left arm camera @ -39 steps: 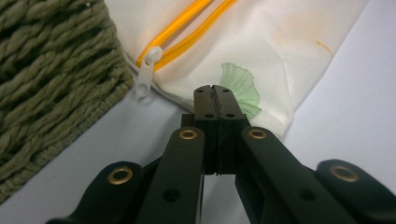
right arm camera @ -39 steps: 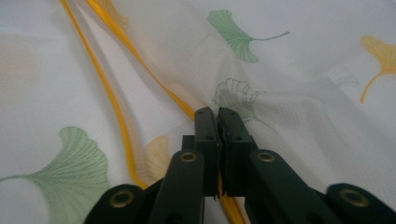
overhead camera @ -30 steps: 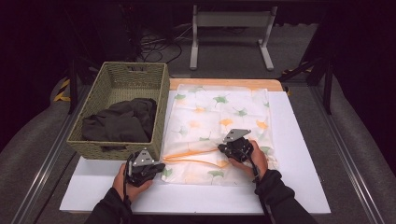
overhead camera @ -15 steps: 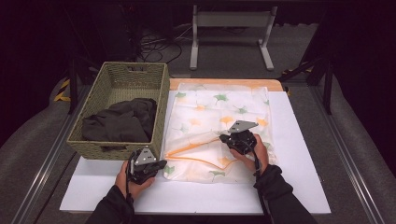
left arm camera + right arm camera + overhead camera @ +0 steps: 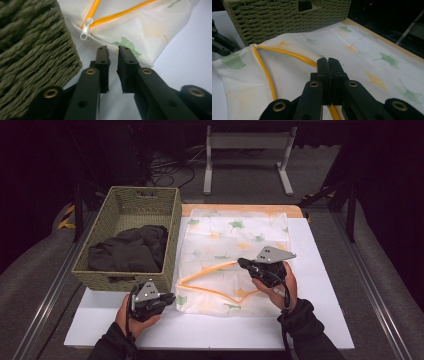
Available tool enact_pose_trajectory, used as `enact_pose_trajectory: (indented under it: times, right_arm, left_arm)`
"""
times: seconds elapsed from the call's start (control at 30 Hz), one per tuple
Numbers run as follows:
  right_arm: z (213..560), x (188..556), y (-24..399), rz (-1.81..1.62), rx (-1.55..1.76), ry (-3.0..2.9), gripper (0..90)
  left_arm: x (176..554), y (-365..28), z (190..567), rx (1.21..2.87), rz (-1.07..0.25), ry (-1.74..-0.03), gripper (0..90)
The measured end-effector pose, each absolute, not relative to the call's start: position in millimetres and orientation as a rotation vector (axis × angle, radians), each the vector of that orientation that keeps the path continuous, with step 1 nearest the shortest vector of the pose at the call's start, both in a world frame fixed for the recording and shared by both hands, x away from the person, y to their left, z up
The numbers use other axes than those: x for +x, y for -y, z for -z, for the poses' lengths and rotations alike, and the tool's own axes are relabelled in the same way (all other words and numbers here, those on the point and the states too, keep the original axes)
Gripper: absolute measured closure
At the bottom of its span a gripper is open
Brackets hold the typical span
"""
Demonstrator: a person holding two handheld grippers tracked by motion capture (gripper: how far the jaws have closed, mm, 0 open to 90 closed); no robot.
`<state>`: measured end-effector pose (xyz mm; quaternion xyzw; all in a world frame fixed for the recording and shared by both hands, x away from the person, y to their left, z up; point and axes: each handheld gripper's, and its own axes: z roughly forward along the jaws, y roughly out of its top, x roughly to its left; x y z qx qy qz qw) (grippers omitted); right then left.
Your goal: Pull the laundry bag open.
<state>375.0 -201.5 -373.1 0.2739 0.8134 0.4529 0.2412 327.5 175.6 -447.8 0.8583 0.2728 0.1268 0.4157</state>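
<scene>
Right gripper (image 5: 243, 264) clamped on the orange zipper (image 5: 287, 53) edge of the laundry bag (image 5: 235, 235). Left gripper (image 5: 113, 53), at its 7 o'clock, jaws just opening, narrow gap, nothing between.

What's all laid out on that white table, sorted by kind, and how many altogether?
Woven baskets: 1, the olive basket
Dark garments: 1, the black clothing inside it
Mesh bags: 1, the leaf-print laundry bag with its orange zipper
Hand-held grippers: 2, left hand-held gripper, right hand-held gripper
Total: 5

Overhead light falls on the white desk (image 5: 320, 320), leaving the surrounding room nearly black. Both gripper views are soft, with near black jaws and the wicker basket (image 5: 30, 50) blurred.
</scene>
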Motion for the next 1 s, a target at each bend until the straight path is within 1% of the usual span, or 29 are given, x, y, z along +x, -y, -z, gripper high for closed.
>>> enact_pose_trajectory:
  times: [0.17,0.23,0.3,0.33,0.4,0.47,0.5,0.57,0.73,0.8,1.0]
  right_arm:
    - [369,372,200,-1.25,0.728,-2.218,88.9]
    - [370,372,199,-1.25,0.728,-2.227,88.9]
    - [370,372,198,-1.247,0.725,-2.234,88.9]
    - [370,372,198,-1.247,0.725,-2.234,88.9]
    - [371,372,199,-1.248,0.724,-2.238,88.9]
    - [372,373,199,-1.251,0.73,-2.243,88.9]
    - [372,374,199,-1.253,0.731,-2.245,88.9]
    - [373,374,199,-1.25,0.735,-2.248,88.9]
    - [374,374,197,-1.247,0.733,-2.253,88.9]
    - [374,375,197,-1.248,0.733,-2.254,88.9]
    - [374,375,199,-1.252,0.735,-2.253,88.9]
  left_arm:
    - [321,-189,432,2.104,-0.386,-0.688,61.7]
    - [320,-194,422,2.091,-0.416,-0.683,48.8]
    - [319,-197,416,2.091,-0.44,-0.674,38.5]
    - [317,-201,408,2.083,-0.483,-0.673,38.5]
    - [317,-209,392,2.048,-0.482,-0.671,27.5]
    - [318,-215,380,2.023,-0.538,-0.707,21.4]
    - [319,-217,376,2.022,-0.54,-0.709,17.4]
    - [328,-222,365,2.036,-0.541,-0.73,12.5]
    - [354,-232,348,2.061,-0.591,-0.757,8.1]
    - [365,-235,344,2.072,-0.615,-0.766,8.0]
    - [398,-238,332,2.099,-0.586,-0.794,6.4]
